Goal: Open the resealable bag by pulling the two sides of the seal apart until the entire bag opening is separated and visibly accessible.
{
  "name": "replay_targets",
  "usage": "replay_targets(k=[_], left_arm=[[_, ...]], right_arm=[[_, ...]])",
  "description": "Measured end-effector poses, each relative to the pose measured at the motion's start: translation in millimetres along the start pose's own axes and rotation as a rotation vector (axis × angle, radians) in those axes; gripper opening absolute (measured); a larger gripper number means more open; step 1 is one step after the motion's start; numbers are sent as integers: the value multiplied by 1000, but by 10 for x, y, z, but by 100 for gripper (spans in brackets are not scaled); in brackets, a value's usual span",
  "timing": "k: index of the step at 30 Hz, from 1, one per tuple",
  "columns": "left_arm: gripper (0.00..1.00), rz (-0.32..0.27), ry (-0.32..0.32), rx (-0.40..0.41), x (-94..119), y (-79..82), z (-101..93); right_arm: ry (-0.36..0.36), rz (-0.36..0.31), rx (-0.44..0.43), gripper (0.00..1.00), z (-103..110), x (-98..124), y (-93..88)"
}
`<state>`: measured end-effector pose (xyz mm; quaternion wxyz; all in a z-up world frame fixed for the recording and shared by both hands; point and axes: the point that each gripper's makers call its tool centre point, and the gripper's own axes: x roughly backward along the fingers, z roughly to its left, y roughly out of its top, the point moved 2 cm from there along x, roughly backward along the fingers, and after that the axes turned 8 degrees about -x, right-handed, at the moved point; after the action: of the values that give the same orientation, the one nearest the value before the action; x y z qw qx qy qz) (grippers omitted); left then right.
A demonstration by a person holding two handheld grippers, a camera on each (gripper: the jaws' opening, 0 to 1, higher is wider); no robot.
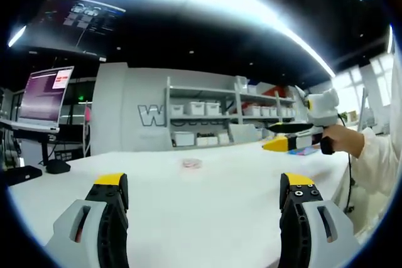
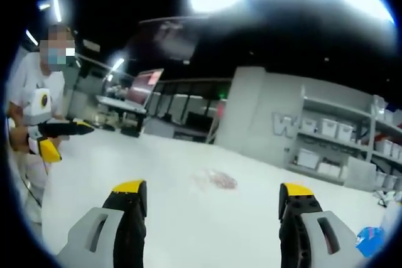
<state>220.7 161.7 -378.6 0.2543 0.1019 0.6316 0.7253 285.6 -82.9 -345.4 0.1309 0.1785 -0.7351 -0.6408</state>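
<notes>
Both sets of jaws stand spread with nothing between them: my left gripper and my right gripper. Resealable bag lies flat on the white counter, dead ahead of both, well apart from either; it shows pinkish in the right gripper view. Long axis too blurred to tell. Neither looks nearer. Both are held level, above the counter. I judge the approach not yet begun.
</notes>
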Motion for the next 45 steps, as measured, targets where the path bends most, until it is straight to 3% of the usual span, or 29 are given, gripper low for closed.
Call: replay_targets(k=[12, 20, 33, 45], left_arm=[[99, 9, -3, 1, -7, -24, -5], [99, 12, -6, 0, -12, -30, -20], [99, 9, 2, 7, -9, -36, -1], [98, 10, 19, 10, 5, -42, 29]], right_arm=[[-40, -9, -10, 85, 59, 267, -19], [-64, -2, 19, 83, 46, 324, -18], [-174, -32, 2, 82, 33, 552, 16], [-232, 34, 71, 81, 106, 650, -87]])
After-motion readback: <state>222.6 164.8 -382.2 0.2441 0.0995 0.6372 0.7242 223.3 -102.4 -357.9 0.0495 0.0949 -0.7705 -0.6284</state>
